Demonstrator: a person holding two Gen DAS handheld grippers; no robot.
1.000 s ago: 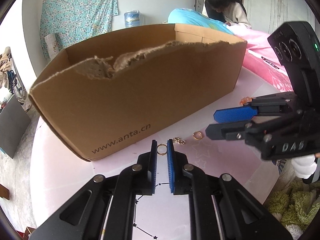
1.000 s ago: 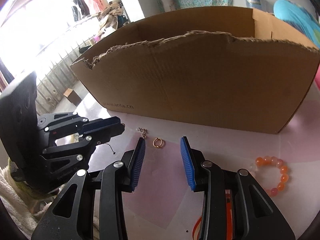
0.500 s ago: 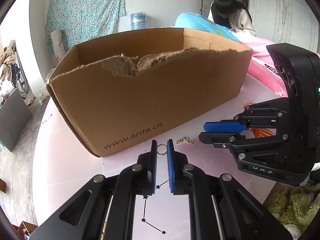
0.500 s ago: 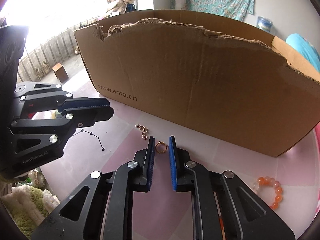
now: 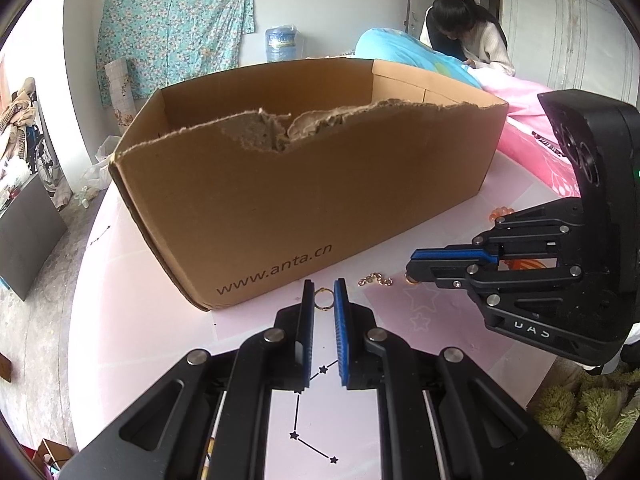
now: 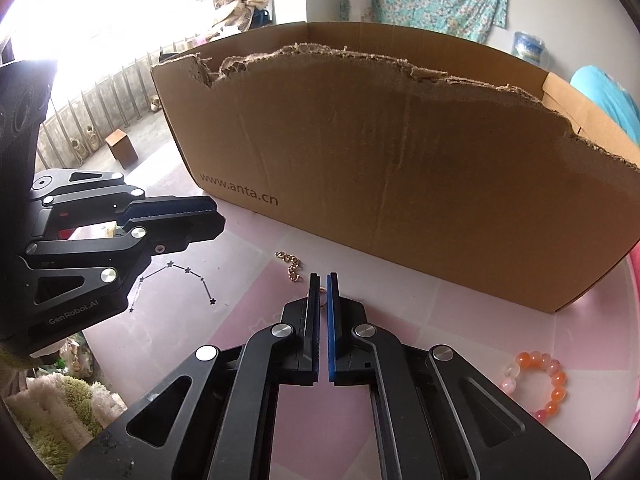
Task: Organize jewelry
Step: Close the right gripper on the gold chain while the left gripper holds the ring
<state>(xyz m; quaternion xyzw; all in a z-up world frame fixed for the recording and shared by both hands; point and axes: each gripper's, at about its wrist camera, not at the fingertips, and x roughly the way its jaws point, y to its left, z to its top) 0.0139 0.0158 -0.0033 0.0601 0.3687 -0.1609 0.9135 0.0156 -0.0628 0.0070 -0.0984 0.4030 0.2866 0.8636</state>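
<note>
My left gripper (image 5: pixel 323 296) is shut on a small gold ring (image 5: pixel 323 299), held upright between its blue pads just in front of the cardboard box (image 5: pixel 304 184). My right gripper (image 6: pixel 322 285) is shut on a second gold ring (image 6: pixel 322 291), seen edge-on between its pads; it also shows in the left wrist view (image 5: pixel 412 278). A short gold chain (image 6: pixel 291 266) lies on the pink table between the two grippers, also in the left wrist view (image 5: pixel 375 280). An orange bead bracelet (image 6: pixel 538 385) lies at the right.
The open cardboard box (image 6: pixel 400 184) with a torn front rim fills the back of the round pink table (image 5: pixel 140 320). A shaggy green-white rug (image 6: pixel 60 408) lies below the table edge. A person (image 5: pixel 468 36) bends over a bed far behind.
My right gripper closed from wide open onto the second ring and moved closer to the left gripper. My left gripper kept its ring and pulled back slightly from the box.
</note>
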